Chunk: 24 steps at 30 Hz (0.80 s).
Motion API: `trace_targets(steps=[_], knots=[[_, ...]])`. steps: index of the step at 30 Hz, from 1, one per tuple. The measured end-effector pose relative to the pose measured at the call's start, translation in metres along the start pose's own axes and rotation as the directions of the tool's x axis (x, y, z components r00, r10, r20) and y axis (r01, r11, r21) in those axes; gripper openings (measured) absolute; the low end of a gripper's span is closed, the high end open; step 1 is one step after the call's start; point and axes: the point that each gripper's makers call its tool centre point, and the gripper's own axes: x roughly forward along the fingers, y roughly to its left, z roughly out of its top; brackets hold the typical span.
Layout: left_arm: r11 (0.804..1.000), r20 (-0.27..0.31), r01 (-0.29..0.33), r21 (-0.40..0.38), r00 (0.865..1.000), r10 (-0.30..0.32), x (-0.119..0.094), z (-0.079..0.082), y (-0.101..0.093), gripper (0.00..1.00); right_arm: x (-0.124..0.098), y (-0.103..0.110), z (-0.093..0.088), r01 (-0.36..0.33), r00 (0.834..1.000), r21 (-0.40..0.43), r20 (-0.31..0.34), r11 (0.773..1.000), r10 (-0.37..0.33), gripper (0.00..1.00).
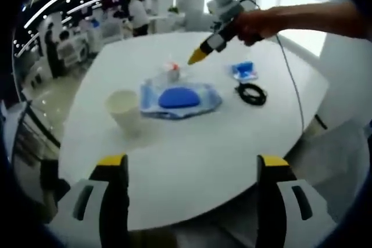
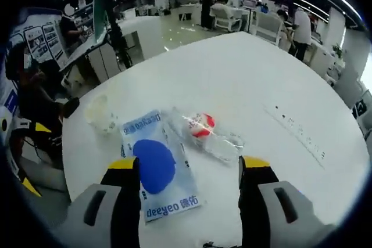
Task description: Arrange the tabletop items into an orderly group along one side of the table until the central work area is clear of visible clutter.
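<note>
On the round white table (image 1: pixel 192 155) lie a blue-and-clear packet (image 1: pixel 180 98), a clear plastic bottle with a red-and-white label (image 1: pixel 170 72) on its side, and a pale paper cup (image 1: pixel 124 108) standing upright. My left gripper (image 1: pixel 193 161) is open at the near edge, well short of them. A hand holds my right gripper (image 1: pixel 197 56) above the bottle from the far side. In the right gripper view, my right gripper (image 2: pixel 190 164) is open over the packet (image 2: pixel 157 166), with the bottle (image 2: pixel 209 132) just ahead and the cup (image 2: pixel 100 113) to the left.
A small blue packet (image 1: pixel 244 71) and a coiled black cable (image 1: pixel 253 93) lie to the right of the big packet. A thin cable (image 1: pixel 290 79) trails from the right gripper across the table. Desks and people fill the room beyond.
</note>
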Motion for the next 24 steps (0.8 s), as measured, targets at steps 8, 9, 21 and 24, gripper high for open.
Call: trace_targets(steps=[8, 9, 21, 24], knots=[[1.000, -0.006, -0.019, -0.009, 1.000, 0.019, -0.001, -0.002, 0.003, 0.88, 0.034, -0.016, 0.029, -0.024, 0.998, -0.203, -0.066, 0.979, 0.011, 0.67], [1.000, -0.006, -0.019, -0.009, 1.000, 0.019, -0.001, -0.002, 0.003, 0.88, 0.038, -0.018, 0.030, -0.029, 0.997, -0.209, -0.072, 0.978, 0.015, 0.67], [0.999, -0.008, -0.040, -0.008, 0.999, 0.040, -0.005, -0.003, 0.005, 0.88, 0.090, -0.006, 0.002, -0.155, 0.953, -0.396, -0.303, 0.905, 0.031, 0.66], [0.999, -0.007, -0.041, -0.014, 0.999, 0.041, -0.005, -0.002, 0.005, 0.88, 0.091, -0.002, 0.006, -0.169, 0.945, -0.430, -0.326, 0.887, 0.022, 0.64]])
